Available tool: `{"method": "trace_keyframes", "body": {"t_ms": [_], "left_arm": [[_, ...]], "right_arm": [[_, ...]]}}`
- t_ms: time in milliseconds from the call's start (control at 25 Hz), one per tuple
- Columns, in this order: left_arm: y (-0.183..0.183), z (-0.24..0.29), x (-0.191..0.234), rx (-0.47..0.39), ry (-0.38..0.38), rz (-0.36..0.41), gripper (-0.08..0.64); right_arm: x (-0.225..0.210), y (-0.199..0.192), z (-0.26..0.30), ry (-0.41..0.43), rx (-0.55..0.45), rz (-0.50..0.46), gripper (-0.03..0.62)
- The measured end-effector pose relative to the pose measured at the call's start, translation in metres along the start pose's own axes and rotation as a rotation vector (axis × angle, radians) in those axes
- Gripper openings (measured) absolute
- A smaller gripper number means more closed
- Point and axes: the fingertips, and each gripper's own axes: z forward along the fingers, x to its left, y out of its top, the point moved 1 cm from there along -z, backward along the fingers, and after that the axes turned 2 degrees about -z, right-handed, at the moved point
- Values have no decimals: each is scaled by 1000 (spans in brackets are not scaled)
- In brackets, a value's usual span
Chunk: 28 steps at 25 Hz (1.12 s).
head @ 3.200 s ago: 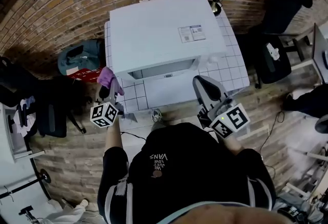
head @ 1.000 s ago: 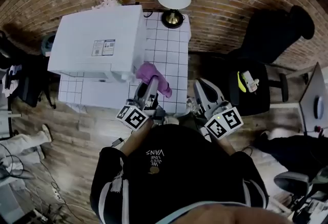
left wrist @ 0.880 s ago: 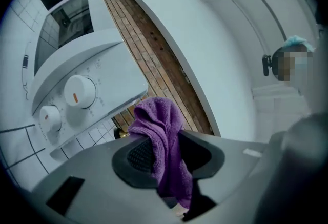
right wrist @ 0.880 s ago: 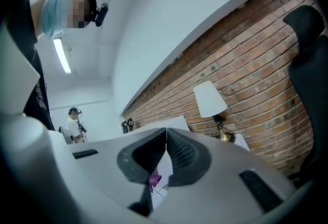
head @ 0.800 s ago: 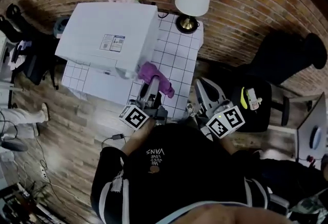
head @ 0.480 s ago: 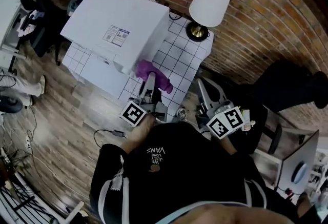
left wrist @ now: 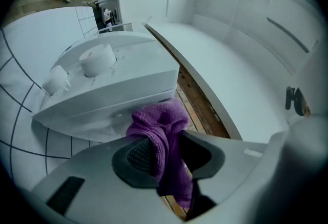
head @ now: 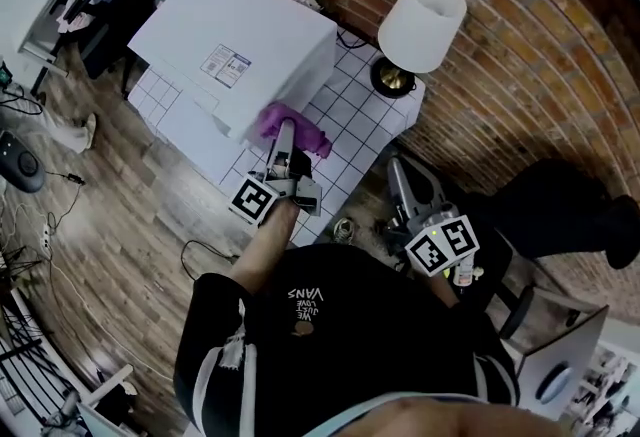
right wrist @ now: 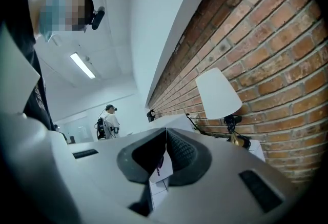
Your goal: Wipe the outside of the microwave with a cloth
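Purple cloth in left tongs

Head view: looks steeply down onto microwave, desk, lamp. Left gripper view: sits low, close against microwave. Right gripper view: faces along brick wall from farther back; shares lamp with head view.

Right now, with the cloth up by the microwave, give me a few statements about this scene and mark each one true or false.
1. The left tongs grip a purple cloth. True.
2. The right tongs hold a sponge. False: they are shut and empty, away from the table.
3. The cloth lies spread flat on top of the microwave. False: it hangs bunched from the tongs by the microwave's front corner.
4. A lamp with a white shade stands on the tiled table. True.
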Motion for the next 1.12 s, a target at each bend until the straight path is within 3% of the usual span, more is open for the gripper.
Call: {"method": "trace_keyframes", "body": {"t_ms": [400, 600, 1120], "left_arm": [[-28, 91, 4, -31, -92, -20, 132], [-48, 131, 26, -20, -22, -14, 132], [-73, 191, 40, -12, -1, -27, 132]], "right_arm": [[-43, 7, -27, -51, 10, 14, 2], [-62, 10, -45, -98, 11, 16, 2], [-86, 17, -67, -166, 8, 13, 2]]}}
